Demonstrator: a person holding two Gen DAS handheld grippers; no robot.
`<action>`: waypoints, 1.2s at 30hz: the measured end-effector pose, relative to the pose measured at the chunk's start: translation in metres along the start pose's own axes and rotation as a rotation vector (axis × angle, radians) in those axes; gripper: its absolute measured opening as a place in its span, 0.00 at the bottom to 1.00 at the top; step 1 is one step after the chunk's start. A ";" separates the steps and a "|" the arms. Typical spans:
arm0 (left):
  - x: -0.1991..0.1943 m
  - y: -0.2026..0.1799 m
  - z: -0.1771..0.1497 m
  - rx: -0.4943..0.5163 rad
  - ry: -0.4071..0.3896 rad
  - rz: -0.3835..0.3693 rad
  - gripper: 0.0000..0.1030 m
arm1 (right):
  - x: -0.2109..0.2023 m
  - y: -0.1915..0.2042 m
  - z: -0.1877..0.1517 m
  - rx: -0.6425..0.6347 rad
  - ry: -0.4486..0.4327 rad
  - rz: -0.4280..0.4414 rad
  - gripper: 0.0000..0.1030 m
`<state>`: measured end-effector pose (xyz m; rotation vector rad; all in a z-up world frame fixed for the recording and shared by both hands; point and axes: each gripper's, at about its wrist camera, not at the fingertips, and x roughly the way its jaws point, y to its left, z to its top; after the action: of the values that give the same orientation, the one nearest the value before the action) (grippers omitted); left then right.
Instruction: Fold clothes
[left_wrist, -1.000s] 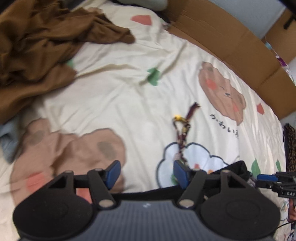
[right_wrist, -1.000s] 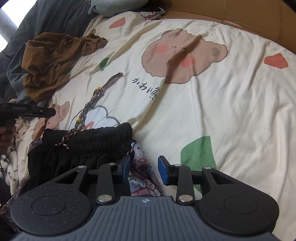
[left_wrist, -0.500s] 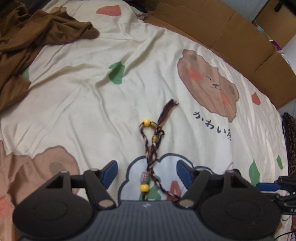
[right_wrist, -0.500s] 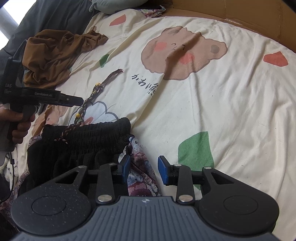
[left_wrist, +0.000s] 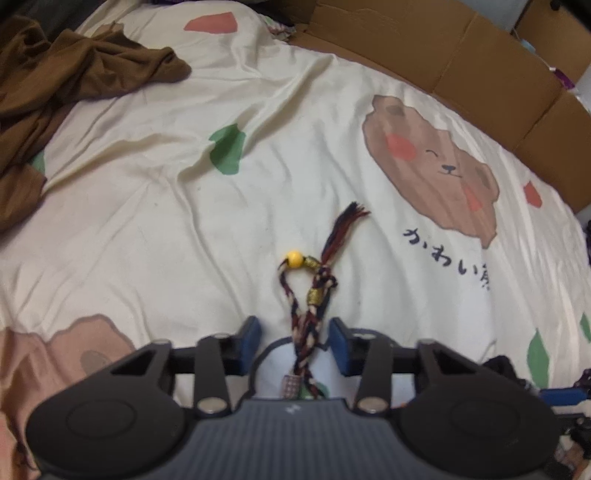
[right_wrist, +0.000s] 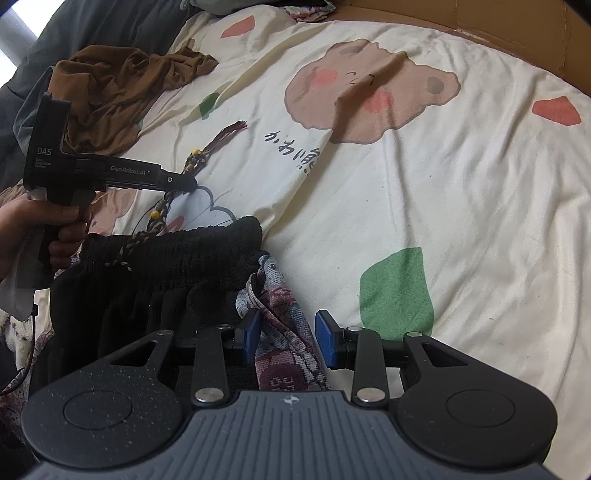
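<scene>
Closing around a braided cord (left_wrist: 312, 314), the left tool (left_wrist: 295, 341) has its blue pads either side of the cord with gaps showing on both sides, so no grip yet. Cord is dark red, navy and cream, with a yellow bead (left_wrist: 294, 259) at a loop and a frayed tassel at the far end; it lies on the cream bedsheet (left_wrist: 155, 206) printed with brown bears and green and red patches. In the right wrist view the cord runs from under the left tool's tip back to the black elastic waistband (right_wrist: 177, 251) of a garment lying at the near edge of the bed. A hand (right_wrist: 44, 229) grips that tool's handle.

Right tool (right_wrist: 286, 338) is partly open, pads astride a fold of patterned purple-grey fabric (right_wrist: 284, 350) of the same garment; left pad looks against the cloth, right pad has a gap, cannot tell if it pinches.

Brown garment (left_wrist: 59, 88) is crumpled at the far left of the bed, well apart from the cord. Cardboard (left_wrist: 461, 62) lines the far edge of the bed.
</scene>
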<state>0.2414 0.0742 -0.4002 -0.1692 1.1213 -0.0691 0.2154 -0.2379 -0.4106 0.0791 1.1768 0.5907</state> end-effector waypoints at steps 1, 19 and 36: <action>0.000 0.000 0.000 0.010 -0.002 0.015 0.18 | 0.000 0.000 0.000 -0.001 0.001 0.000 0.38; -0.057 0.013 0.012 -0.066 -0.057 -0.123 0.03 | 0.002 0.002 0.000 -0.008 0.009 0.000 0.38; -0.127 0.005 -0.051 -0.058 0.098 -0.249 0.03 | -0.001 -0.005 -0.002 0.010 -0.002 0.004 0.38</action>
<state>0.1402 0.0921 -0.3096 -0.3597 1.1965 -0.2694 0.2157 -0.2429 -0.4126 0.0905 1.1779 0.5886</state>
